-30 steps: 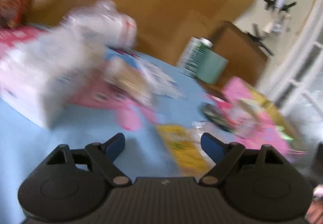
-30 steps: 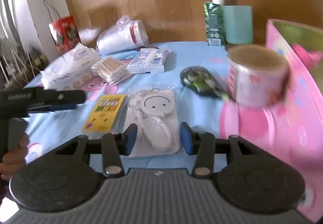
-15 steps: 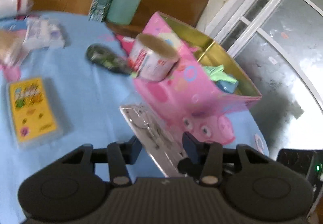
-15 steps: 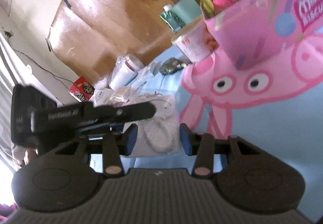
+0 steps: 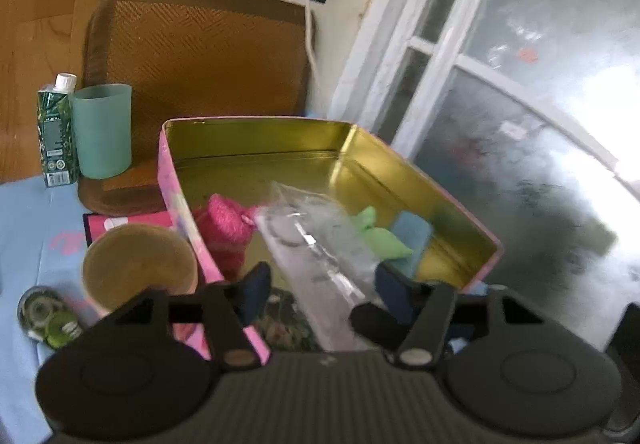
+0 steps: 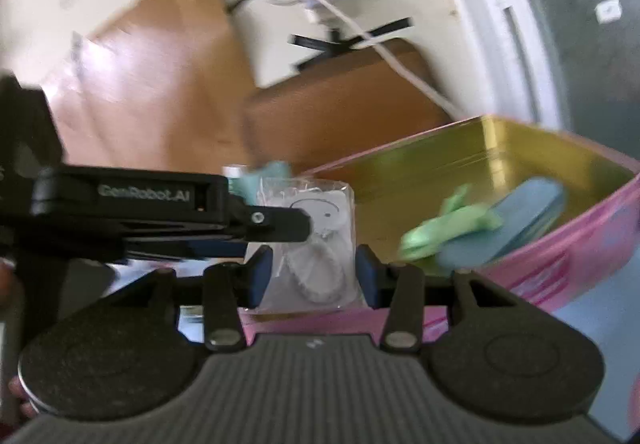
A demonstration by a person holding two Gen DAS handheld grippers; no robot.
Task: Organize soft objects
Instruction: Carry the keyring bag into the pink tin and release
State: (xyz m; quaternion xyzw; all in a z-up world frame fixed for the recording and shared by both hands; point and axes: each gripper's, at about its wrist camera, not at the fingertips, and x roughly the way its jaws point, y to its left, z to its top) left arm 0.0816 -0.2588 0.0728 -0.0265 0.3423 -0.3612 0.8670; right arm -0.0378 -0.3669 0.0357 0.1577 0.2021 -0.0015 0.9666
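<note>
- The step in hand looks like the drop-off: a clear plastic packet point(image 6: 310, 244) with a white smiley-face charm and cord inside is held above the near wall of the pink tin point(image 5: 416, 171), whose inside is gold.
- In the right wrist view, the right hand-held gripper point(image 6: 308, 276) has the packet between its blue fingers, which press its lower edges, so it seems to be grasping the packet.
- In the same view the left hand-held gripper point(image 6: 276, 222) reaches in from the left, its tip against the packet's upper left side; whether it pinches the packet or only touches it I cannot tell.
- In the left wrist view the packet point(image 5: 320, 256) runs away from between that tool's fingers, tilted out over the tin's open top.
- Already in the tin lie a pink knitted piece point(image 5: 222, 232) at the left, a green fabric piece point(image 5: 380, 240) and a blue pad point(image 5: 412, 234) at the right.
- The next move calls for carrying the packet a little farther over the rim, lowering it into the free middle of the tin, then letting go; the slippery film could catch on the rim.
- A cardboard tub point(image 5: 138, 264) stands just left of the tin on the blue bench point(image 5: 24, 211).
</note>
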